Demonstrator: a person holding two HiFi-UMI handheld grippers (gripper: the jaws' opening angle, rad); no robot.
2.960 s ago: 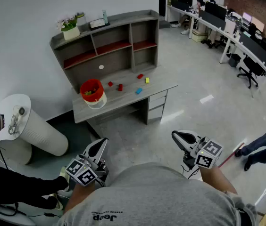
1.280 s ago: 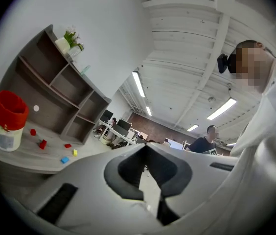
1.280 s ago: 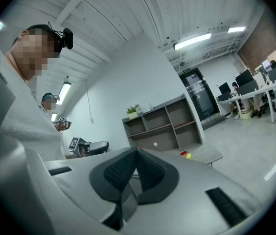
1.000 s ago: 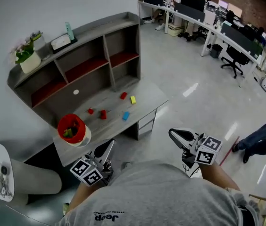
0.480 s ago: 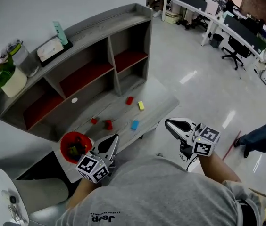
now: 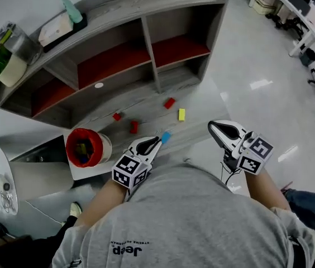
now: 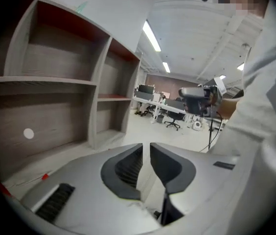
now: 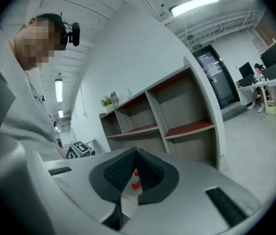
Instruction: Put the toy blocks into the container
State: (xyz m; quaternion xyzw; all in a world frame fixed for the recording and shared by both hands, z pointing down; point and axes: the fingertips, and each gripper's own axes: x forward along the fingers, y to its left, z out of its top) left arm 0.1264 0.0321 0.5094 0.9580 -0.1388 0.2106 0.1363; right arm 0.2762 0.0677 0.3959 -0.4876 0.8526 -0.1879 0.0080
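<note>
1. On the grey desk [image 6: 146, 109], below the shelves [image 6: 149, 44], five toy blocks lay loose and apart from one another.
2. The yellow block [image 6: 181, 114] and the middle red block [image 6: 134, 127] each lay with the long side running toward the shelves.
3. The far red block [image 6: 170, 103] lay slantwise, nearest the shelves. The small red block [image 6: 117, 116] was too small to read for direction.
4. The blue block [image 6: 165, 137] lay slantwise near the desk's front edge, just beside the tip of the left gripper [image 6: 155, 142].
5. The red container [image 6: 84, 147] stood upright at the desk's left end, mouth up, with some pieces already inside (colours hard to tell).
6. The left gripper's jaws were opening, a narrow slit between them and nothing in it.
7. The right gripper [image 6: 215, 127] hung off the desk's right end, tips pressed together, holding nothing.
</note>
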